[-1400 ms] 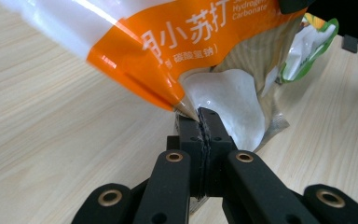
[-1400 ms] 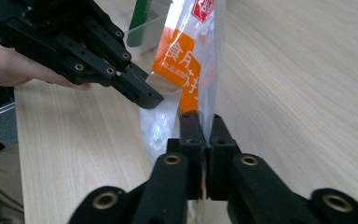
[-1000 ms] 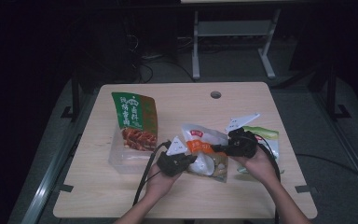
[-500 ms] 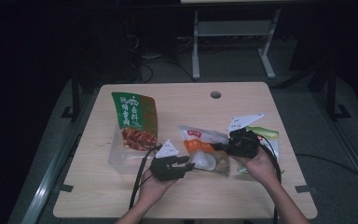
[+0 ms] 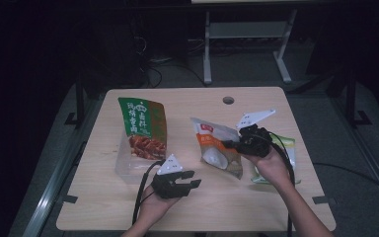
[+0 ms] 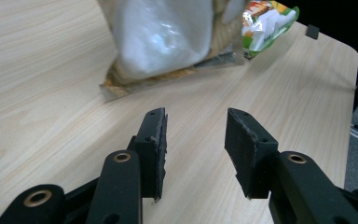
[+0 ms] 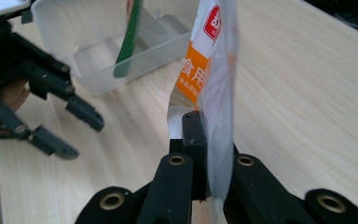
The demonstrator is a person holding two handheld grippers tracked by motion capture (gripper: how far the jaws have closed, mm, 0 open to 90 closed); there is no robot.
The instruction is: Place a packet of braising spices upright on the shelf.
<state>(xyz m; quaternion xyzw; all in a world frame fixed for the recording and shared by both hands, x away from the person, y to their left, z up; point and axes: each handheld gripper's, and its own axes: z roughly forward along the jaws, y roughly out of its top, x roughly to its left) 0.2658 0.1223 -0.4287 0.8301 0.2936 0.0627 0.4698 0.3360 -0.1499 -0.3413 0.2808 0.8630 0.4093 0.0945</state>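
Observation:
A white and orange food bag point(image 5: 216, 146) stands tilted on the table point(image 5: 256, 207), its edge lifted. My right gripper point(image 5: 228, 144) is shut on that edge; in the right gripper view the pads pinch the bag point(image 7: 214, 70) at the gripper point(image 7: 205, 122). My left gripper point(image 5: 197, 178) lies near the front edge, left of the bag and apart from it. Its jaws have just been opening and stand open with nothing between them point(image 6: 195, 122). The bag point(image 6: 163, 37) lies ahead of them.
A green snack bag point(image 5: 140, 126) leans in a clear plastic container point(image 5: 123, 165) at the left. A green and white packet point(image 5: 287, 146) lies under my right hand. A round hole point(image 5: 228, 100) is near the table's far edge.
The left gripper let go of the white bag, opened and drew back toward the near left. The right gripper rose, tipping the bag up by its edge.

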